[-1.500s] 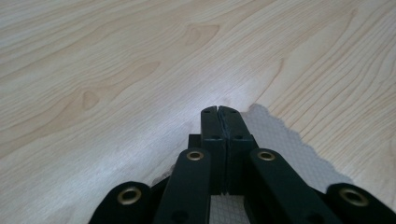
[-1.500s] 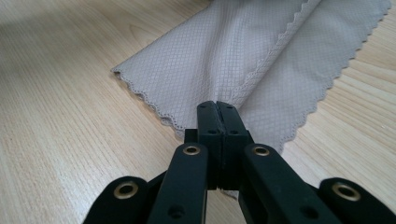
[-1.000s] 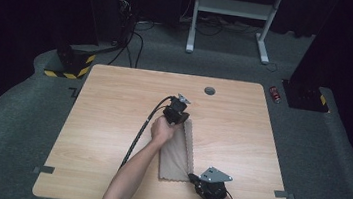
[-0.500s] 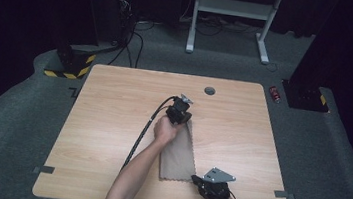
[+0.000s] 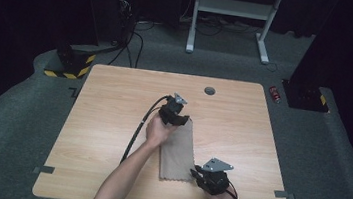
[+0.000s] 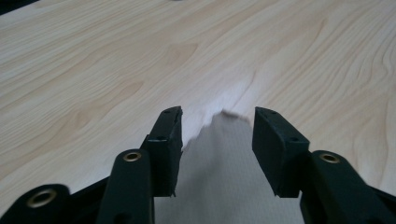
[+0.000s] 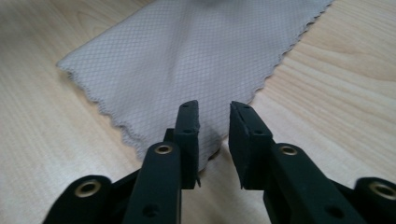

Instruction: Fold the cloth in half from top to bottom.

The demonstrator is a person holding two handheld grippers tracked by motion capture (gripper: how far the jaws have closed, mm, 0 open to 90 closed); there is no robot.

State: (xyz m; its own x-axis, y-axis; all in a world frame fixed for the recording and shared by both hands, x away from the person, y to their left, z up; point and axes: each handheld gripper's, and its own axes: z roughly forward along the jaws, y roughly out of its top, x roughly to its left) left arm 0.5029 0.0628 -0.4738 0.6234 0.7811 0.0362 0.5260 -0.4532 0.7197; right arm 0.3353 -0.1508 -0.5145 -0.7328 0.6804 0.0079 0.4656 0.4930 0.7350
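A beige-grey cloth with scalloped edges lies flat on the wooden table, running from the middle toward the front edge. My left gripper hovers at its far end. In the left gripper view the jaws have just been opening and stand open, with the cloth's far corner loose between them. My right gripper sits at the near right corner. Its jaws have just been opening too and are a little apart, above the cloth's corner without pinching it.
A small round grey grommet is set in the table near the far edge. Cables trail from both grippers toward the front. Bare wood lies left and right of the cloth. Beyond the table are a dark floor and a white frame.
The left hand has shifted slightly at the cloth's far end. The right gripper has stayed at the near corner. The cloth lies in the same place.
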